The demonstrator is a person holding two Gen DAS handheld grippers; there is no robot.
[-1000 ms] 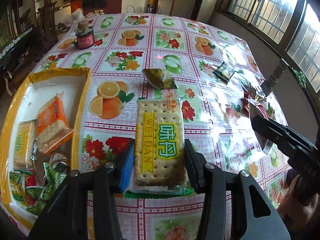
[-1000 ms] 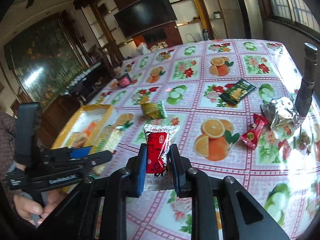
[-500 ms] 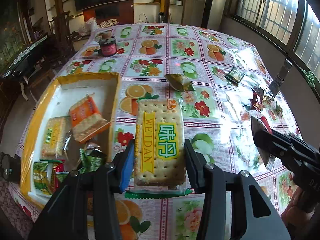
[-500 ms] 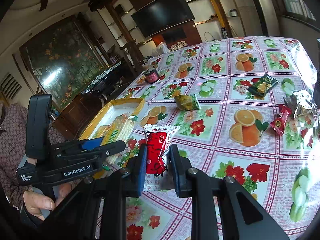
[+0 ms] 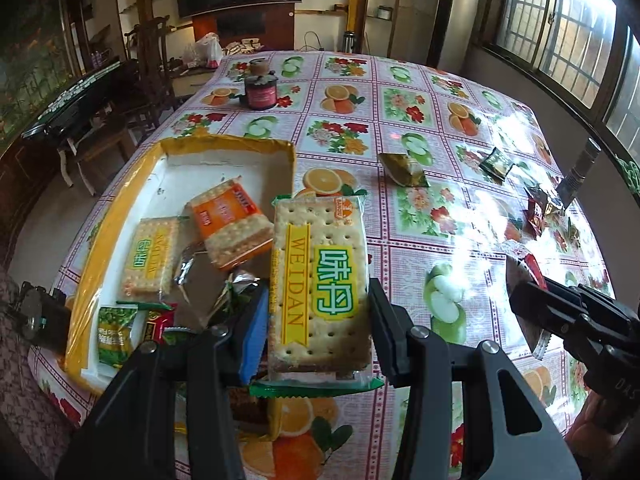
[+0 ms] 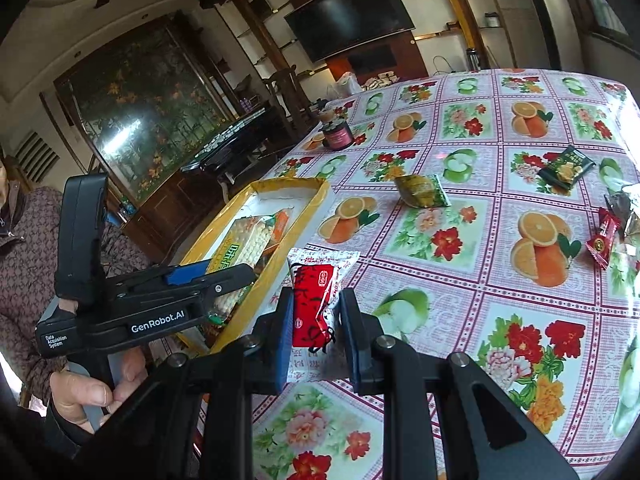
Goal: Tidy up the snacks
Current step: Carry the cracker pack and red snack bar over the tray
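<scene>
My left gripper (image 5: 318, 320) is shut on a yellow-and-green cracker pack (image 5: 318, 280) and holds it above the right rim of the yellow tray (image 5: 100, 232). Inside the tray lie a matching cracker pack (image 5: 150, 256), an orange cracker pack (image 5: 228, 226) and several small wrapped snacks. My right gripper (image 6: 316, 328) is shut on a red-and-white snack packet (image 6: 316, 296), just right of the tray (image 6: 308, 208). In the right wrist view the left gripper (image 6: 224, 276) reaches over the tray, held by a hand. The right gripper's body (image 5: 576, 316) shows at the left wrist view's right edge.
On the flowered tablecloth lie an olive-green packet (image 5: 404, 168), a dark packet (image 5: 496, 162), red candies (image 6: 602, 240) and foil wrappers at the right. A dark red jar (image 5: 260, 92) stands at the far side. A seated person in a patterned sleeve (image 6: 24, 248) is at the left.
Both grippers have carried their packs left toward the tray. The cracker pack, earlier over the tablecloth, now hangs over the tray's right rim. The grips have not altered.
</scene>
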